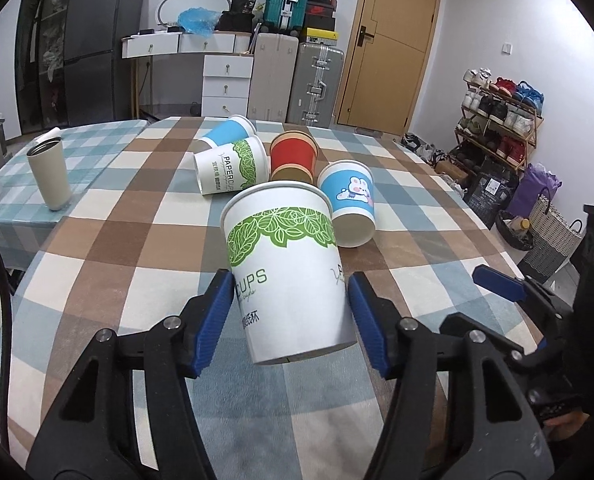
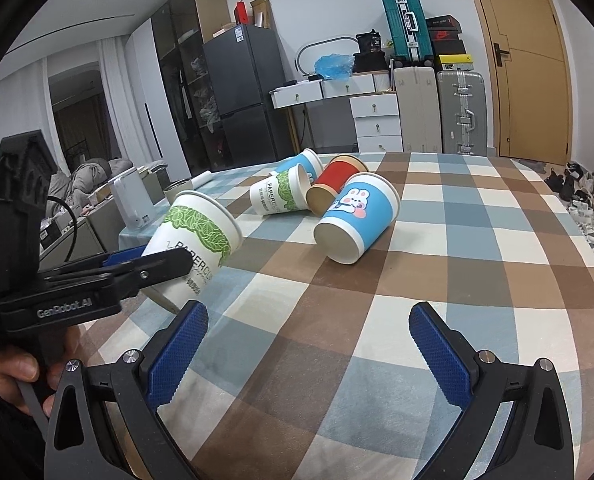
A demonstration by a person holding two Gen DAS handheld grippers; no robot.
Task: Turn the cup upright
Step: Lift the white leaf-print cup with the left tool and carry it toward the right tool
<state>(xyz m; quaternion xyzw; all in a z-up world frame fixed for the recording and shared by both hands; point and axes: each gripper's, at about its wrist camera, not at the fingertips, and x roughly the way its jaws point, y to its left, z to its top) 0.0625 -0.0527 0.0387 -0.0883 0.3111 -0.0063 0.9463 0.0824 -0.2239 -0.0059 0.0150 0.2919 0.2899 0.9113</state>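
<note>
My left gripper (image 1: 291,320) is shut on a white paper cup with a green leaf band (image 1: 287,268), mouth up and tilted away, held just above the checked tablecloth (image 1: 137,208). In the right wrist view the same cup (image 2: 195,240) leans to the right in the left gripper's fingers (image 2: 165,266). My right gripper (image 2: 309,356) is open and empty over the cloth, to the right of the held cup. Several other paper cups lie on their sides behind: a blue bunny cup (image 1: 351,208) (image 2: 357,218), a red cup (image 1: 293,158) (image 2: 335,184), a second green-leaf cup (image 1: 233,166) (image 2: 281,192) and a blue cup (image 1: 229,132) (image 2: 307,162).
A beige tumbler (image 1: 51,174) stands upright at the table's far left. A white appliance (image 2: 131,202) sits beyond the left edge. Suitcases (image 1: 293,80), drawers and a door stand behind the table; a shoe rack (image 1: 501,116) and baskets are on the right.
</note>
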